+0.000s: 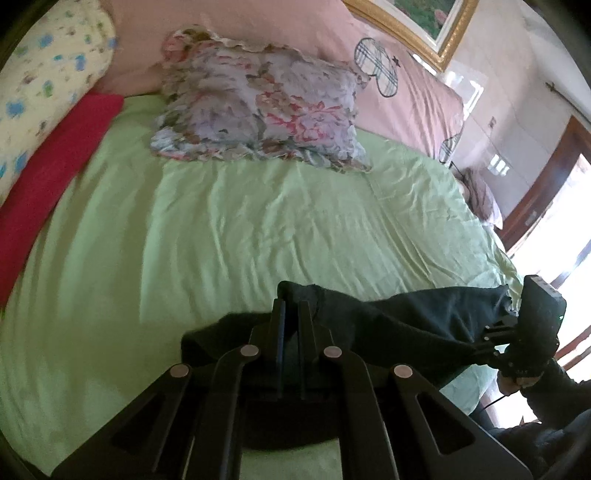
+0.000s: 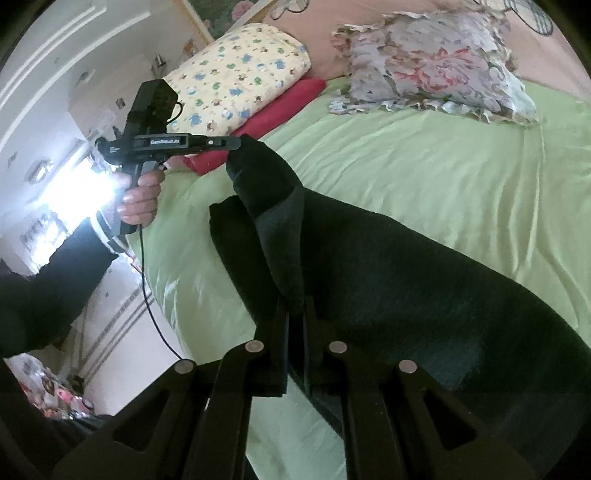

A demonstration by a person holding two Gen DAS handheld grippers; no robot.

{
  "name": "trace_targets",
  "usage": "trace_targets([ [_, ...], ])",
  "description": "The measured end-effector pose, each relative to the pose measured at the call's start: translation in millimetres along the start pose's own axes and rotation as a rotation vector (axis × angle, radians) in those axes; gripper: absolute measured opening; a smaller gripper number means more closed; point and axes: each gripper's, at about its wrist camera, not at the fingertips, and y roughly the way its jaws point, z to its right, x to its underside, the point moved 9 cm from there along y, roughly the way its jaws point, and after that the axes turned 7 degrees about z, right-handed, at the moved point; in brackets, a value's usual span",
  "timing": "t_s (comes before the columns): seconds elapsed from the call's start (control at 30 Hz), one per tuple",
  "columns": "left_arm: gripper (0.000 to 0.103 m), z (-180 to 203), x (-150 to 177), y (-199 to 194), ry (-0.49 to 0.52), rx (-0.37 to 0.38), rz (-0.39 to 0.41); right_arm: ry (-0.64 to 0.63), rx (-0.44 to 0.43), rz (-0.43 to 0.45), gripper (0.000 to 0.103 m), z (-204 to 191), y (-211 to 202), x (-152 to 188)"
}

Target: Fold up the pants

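Fingers of left gripper (image 1: 291,310) and right gripper (image 2: 295,314) both clamped on edges of dark pants (image 2: 388,280), garment stretched between them, partly raised off green bed sheet (image 1: 221,221), presumably to carry one edge over for a fold.

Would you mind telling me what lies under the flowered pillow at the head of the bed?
The flowered pillow rests on the green sheet, its far edge against the pink bedding behind. Whatever lies directly beneath it is covered and cannot be seen.
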Motion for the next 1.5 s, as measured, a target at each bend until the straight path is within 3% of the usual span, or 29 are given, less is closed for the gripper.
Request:
trace_targets([
  [0.33,0.004,-38.3,42.2,-13.1,-0.204,-0.014,0.090,-0.086,0.046,-0.032,0.007,-7.0,10.1,17.3],
  [0.6,0.004,-56.6,78.3,-17.5,-0.348,-0.083,0.106,-0.080,0.042,-0.045,0.011,-6.8,13.4,28.0],
  [0.67,0.008,-56.7,88.1,-21.9,-0.384,-0.114,0.106,-0.070,0.039,-0.040,0.014,-6.8,12.8,29.1],
  [0.73,0.011,-53.6,95.3,-27.5,-0.425,-0.110,0.122,-0.060,0.025,-0.037,0.030,-8.3,12.0,29.9],
  [0.8,0.013,-48.8,102.2,-34.5,-0.443,-0.110,0.137,-0.061,0.012,-0.029,0.046,-12.6,10.6,30.3],
  [0.83,0.014,-45.2,104.7,-37.3,-0.450,-0.118,0.142,-0.067,0.007,-0.021,0.047,-15.8,9.1,30.5],
  [0.93,0.021,-34.1,108.3,-44.2,-0.467,-0.113,0.158,-0.074,-0.004,-0.016,0.047,-22.0,7.8,31.0],
  [1.07,0.039,-22.3,110.0,-49.3,-0.496,-0.102,0.177,-0.063,-0.010,-0.001,0.047,-23.8,5.8,28.3],
  [1.2,0.046,-15.9,111.9,-48.5,-0.525,-0.098,0.178,-0.040,-0.010,0.016,0.047,-20.7,1.7,24.6],
  [1.5,0.048,-14.8,119.6,-33.6,-0.506,-0.171,0.127,0.011,0.016,0.058,0.047,-5.3,-8.1,8.6],
])
